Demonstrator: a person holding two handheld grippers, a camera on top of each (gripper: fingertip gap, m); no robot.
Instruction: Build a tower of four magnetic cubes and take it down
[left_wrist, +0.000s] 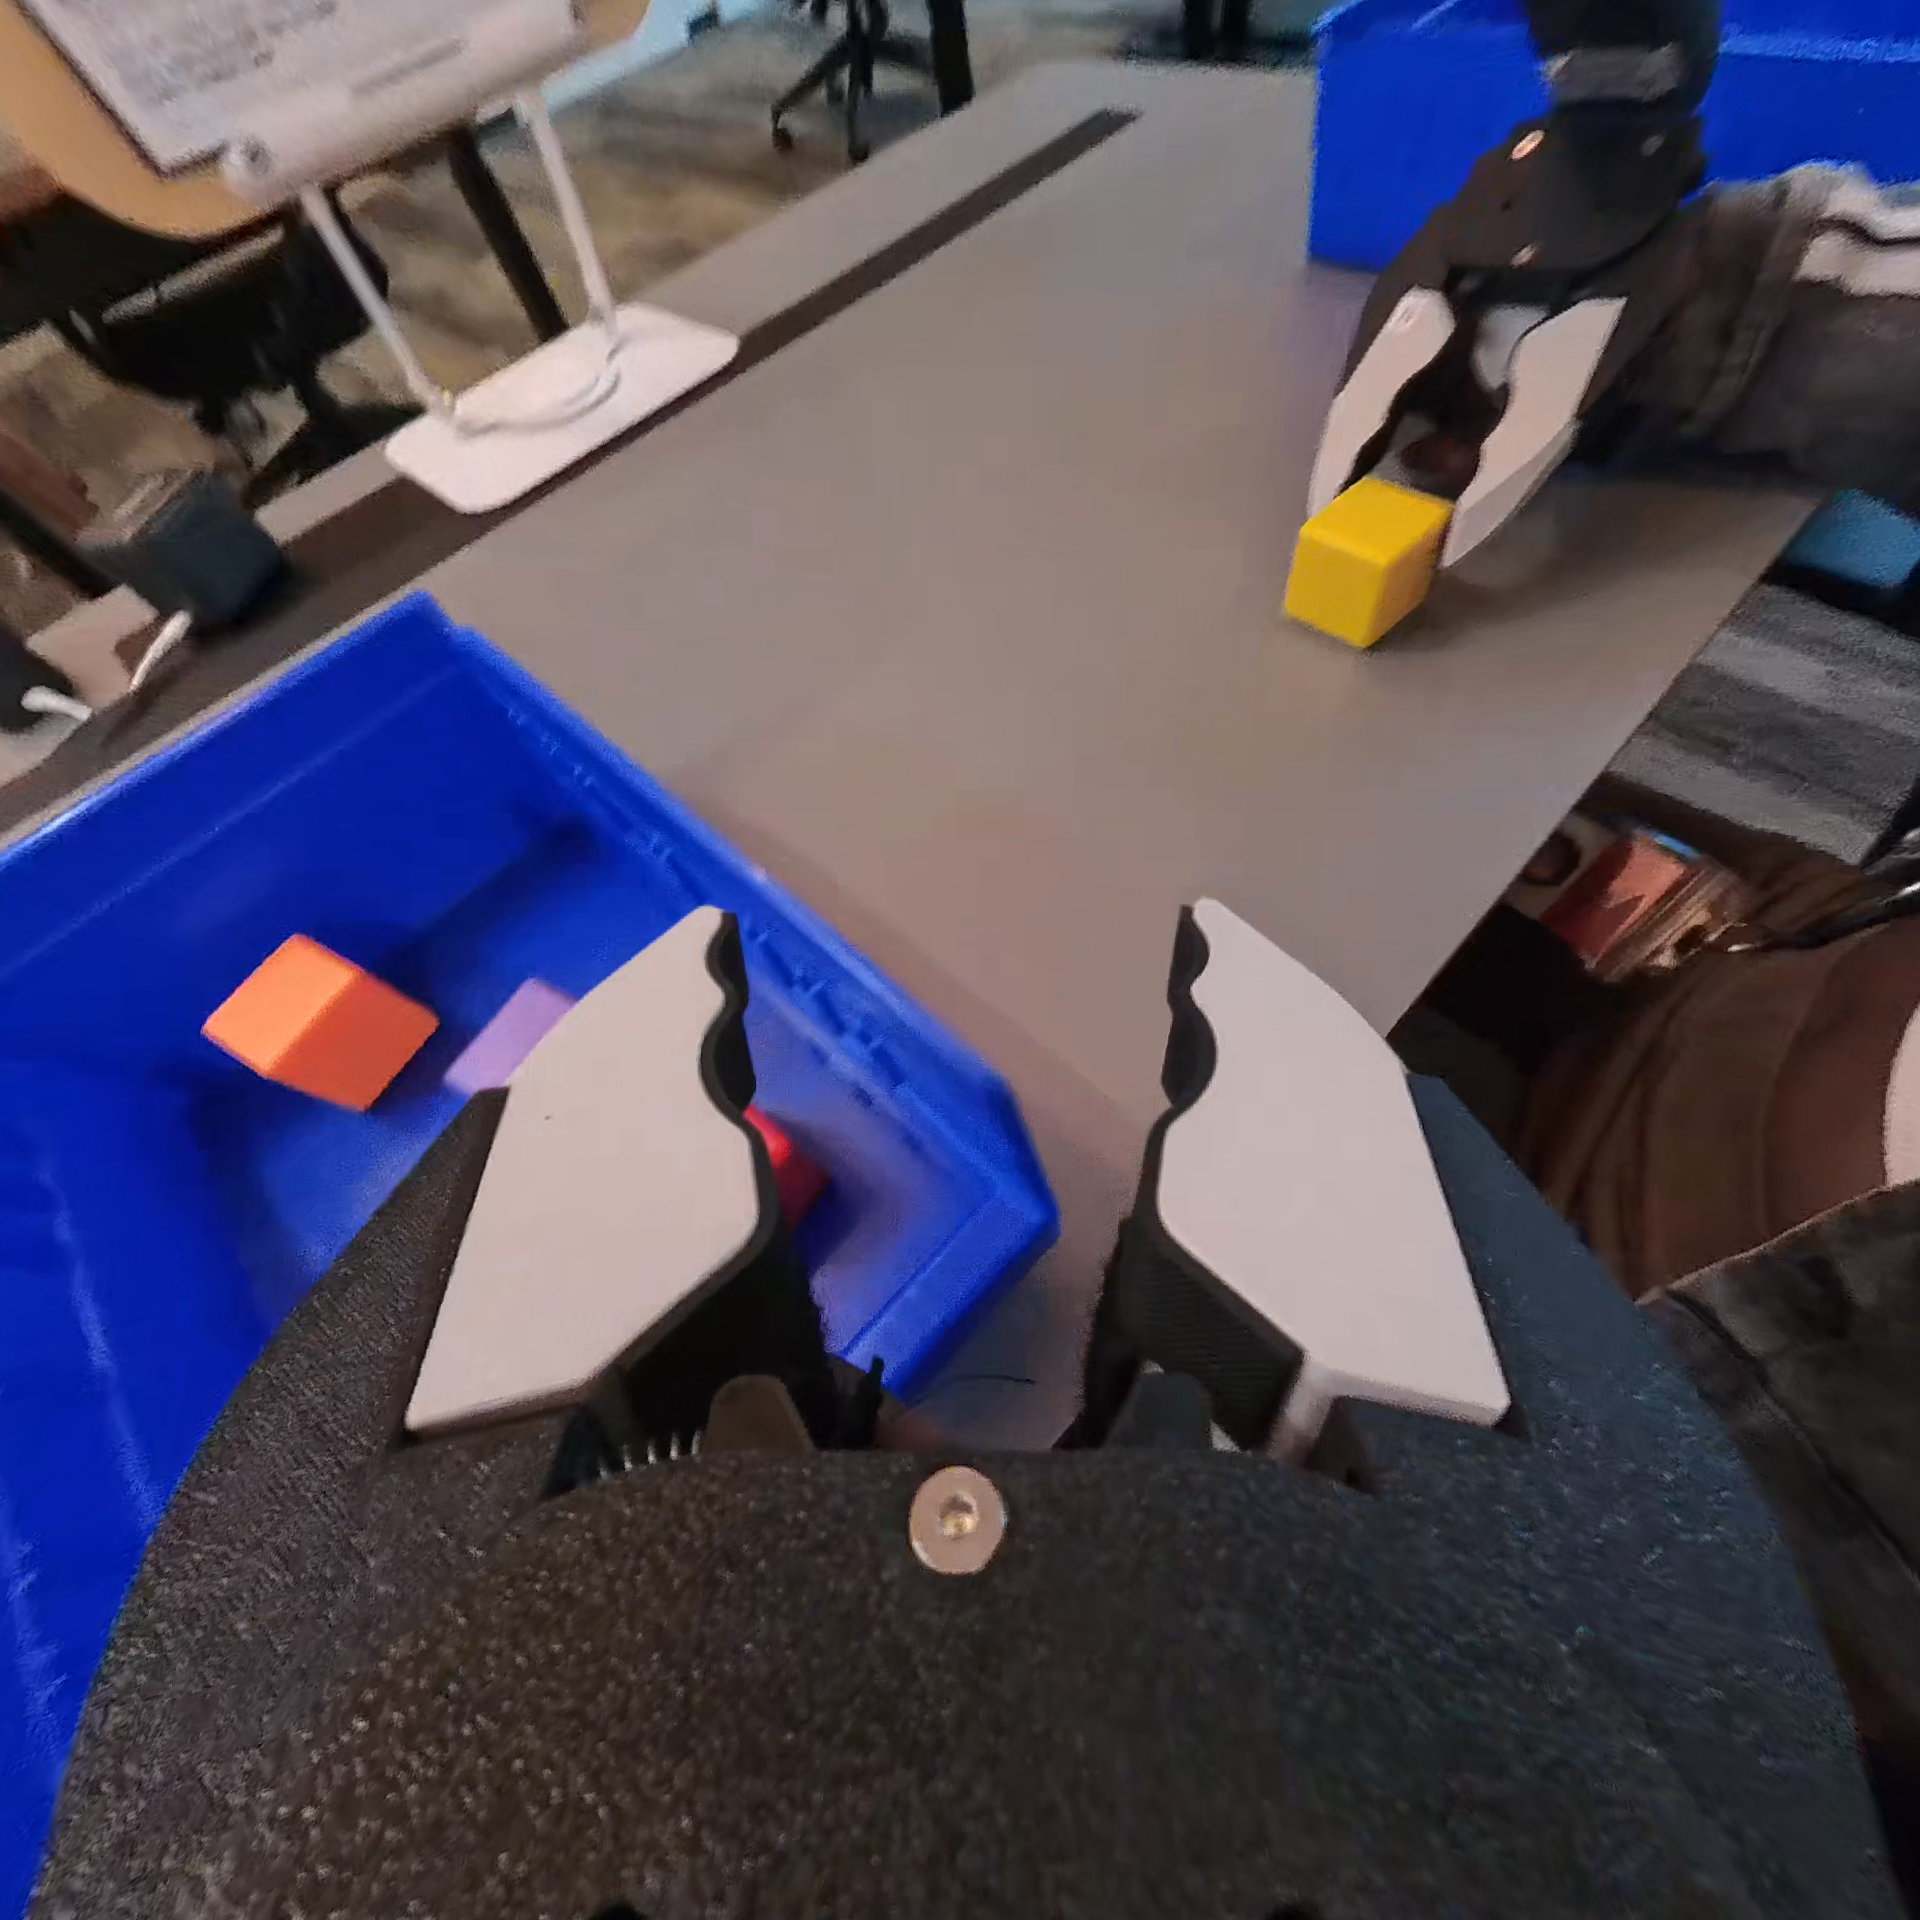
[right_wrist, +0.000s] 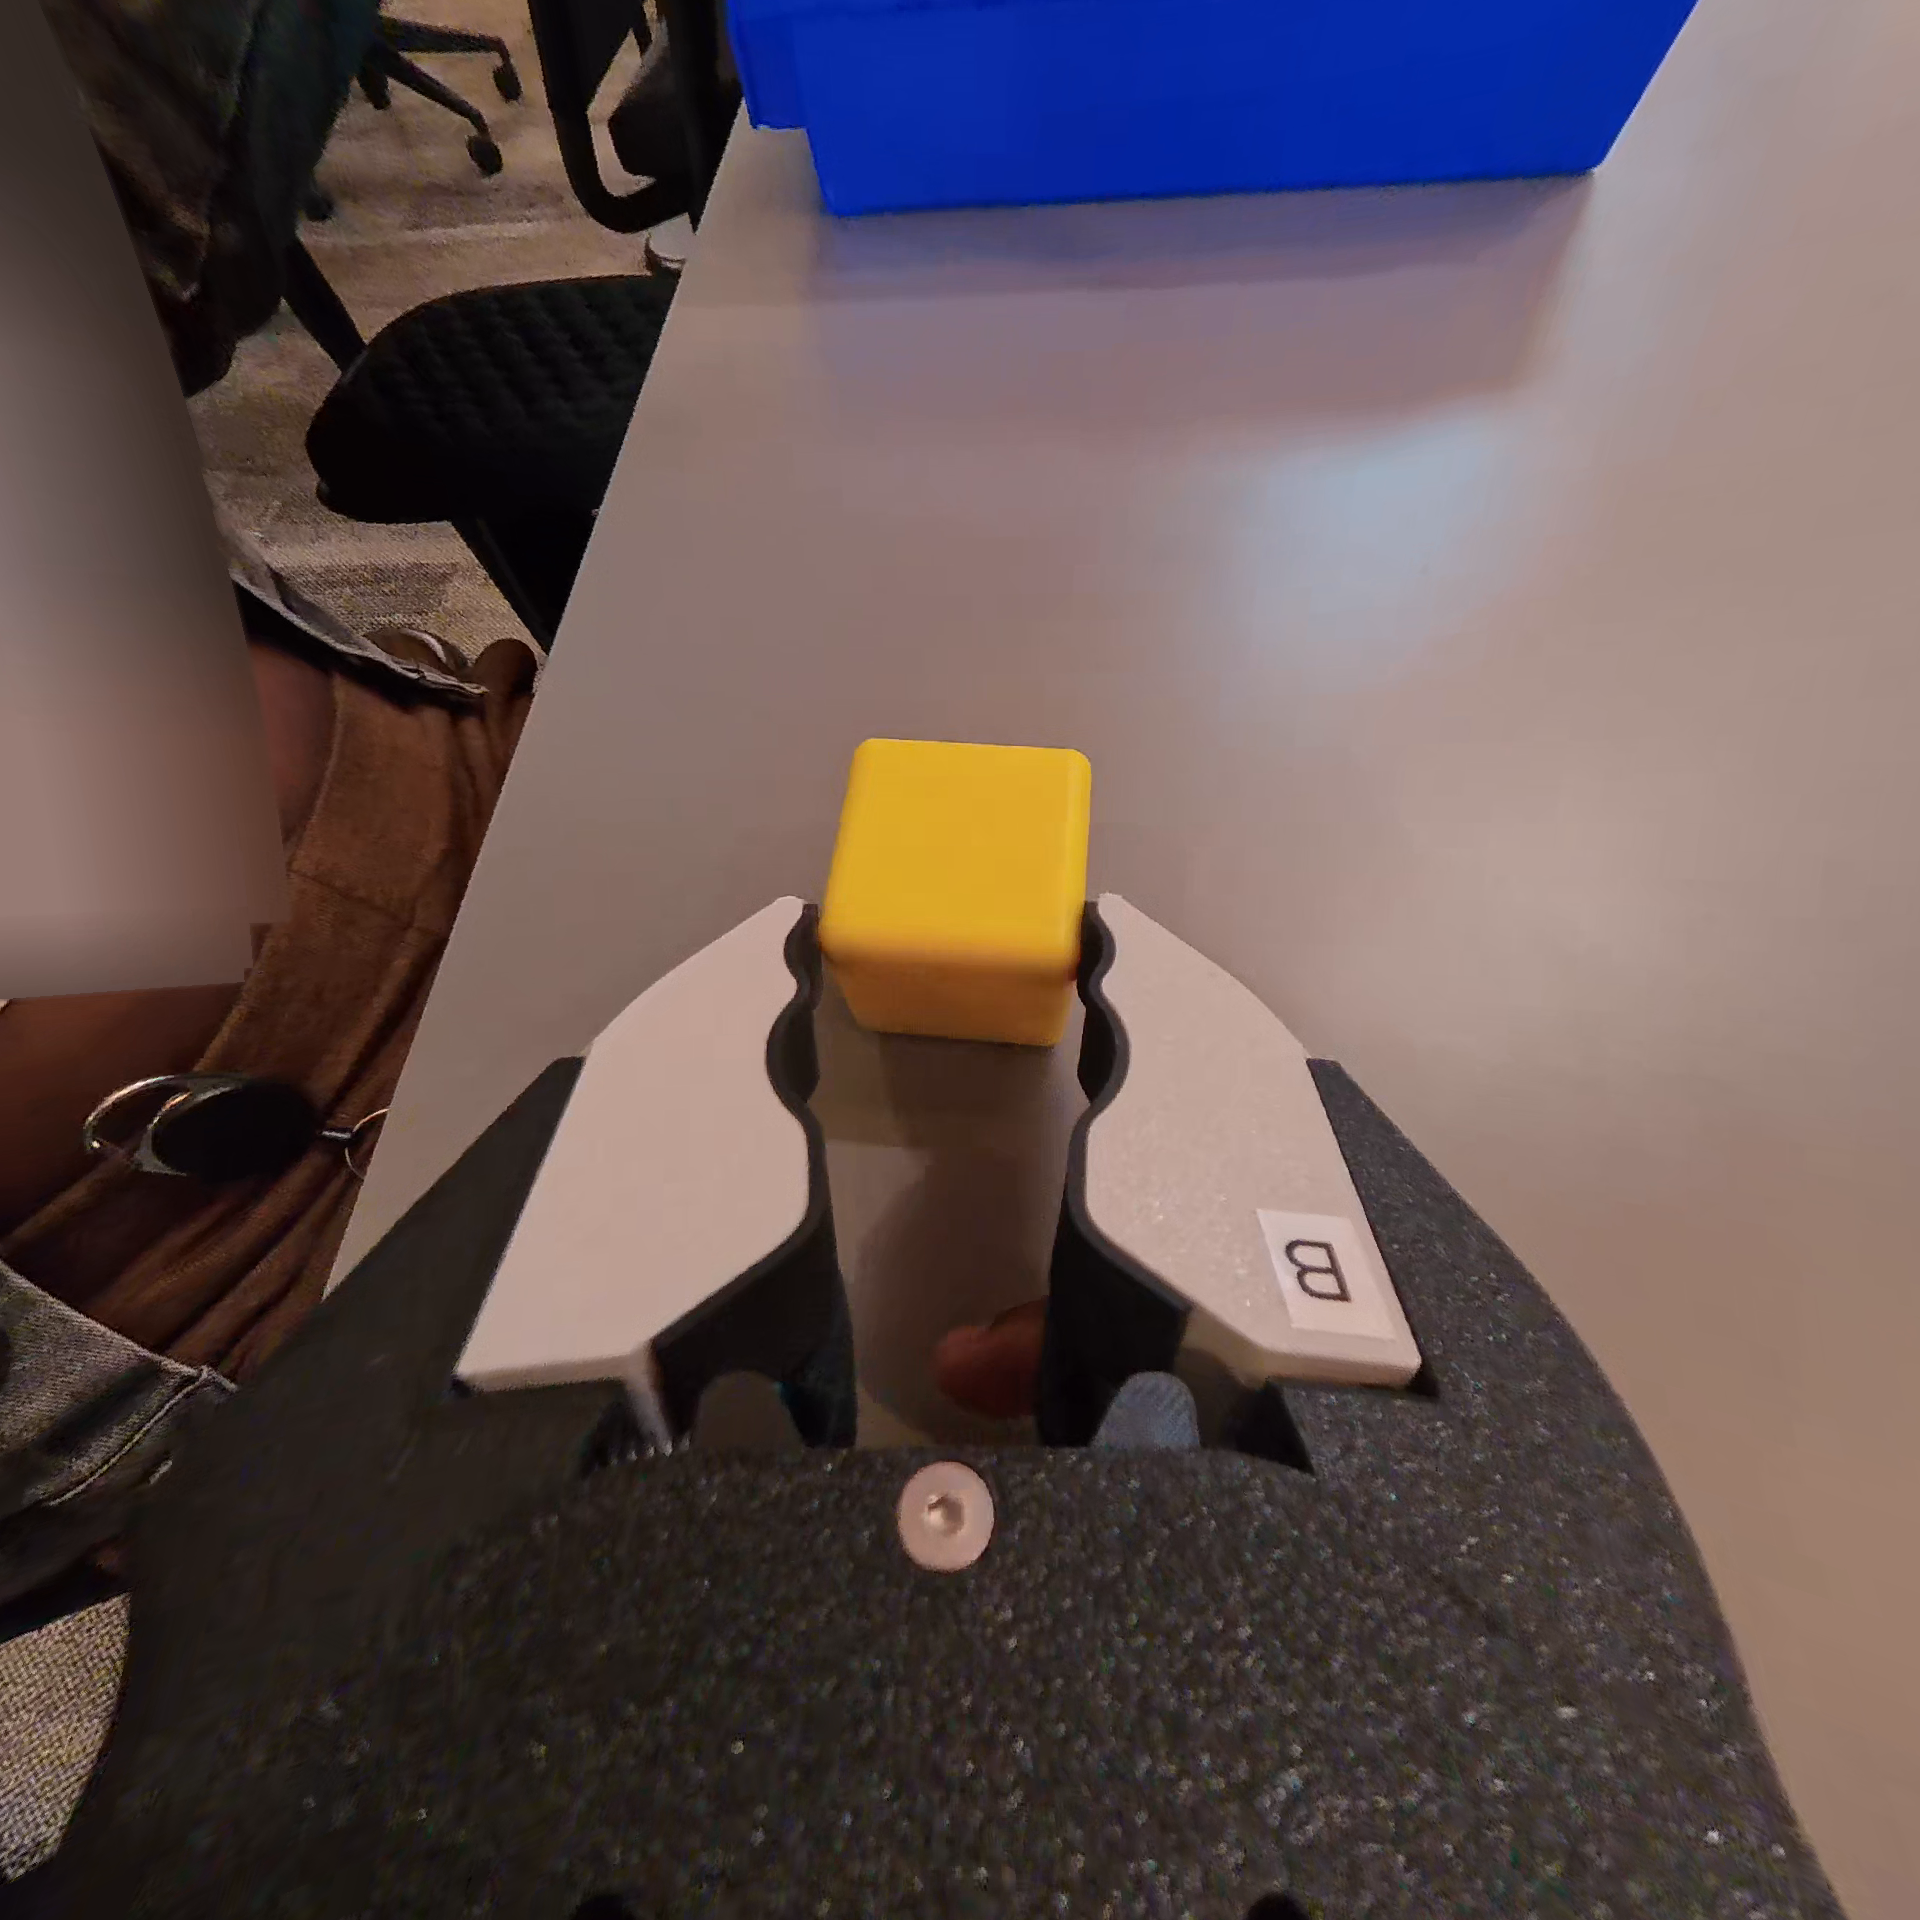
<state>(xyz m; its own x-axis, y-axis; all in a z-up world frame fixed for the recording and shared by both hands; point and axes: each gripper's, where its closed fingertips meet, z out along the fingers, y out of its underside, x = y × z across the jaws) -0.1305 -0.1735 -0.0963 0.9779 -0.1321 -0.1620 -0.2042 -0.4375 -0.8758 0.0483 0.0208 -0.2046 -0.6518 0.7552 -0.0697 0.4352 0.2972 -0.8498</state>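
The grey table (right_wrist: 1351, 623) spreads ahead of both grippers. A blue bin (left_wrist: 312, 790) lies just below and to the left of the left gripper (left_wrist: 961, 997), its long axis running diagonally away to the left; a second blue bin (right_wrist: 1195, 104) stands well ahead of the right gripper (right_wrist: 951, 966), its long side lying crosswise.

The left gripper hangs released, jaws spread wide with nothing between them, its left finger over the bin's near corner. In that bin lie an orange cube (left_wrist: 317, 1018), a purple cube (left_wrist: 509, 1034) and a red cube (left_wrist: 784, 1158), both partly hidden by that finger.

The right gripper is clenched on the yellow cube (right_wrist: 956, 883), both pads pressing its side faces. The cube sits square on the table at the fingertips, one flat face toward the camera; being a cube, it has no long axis.
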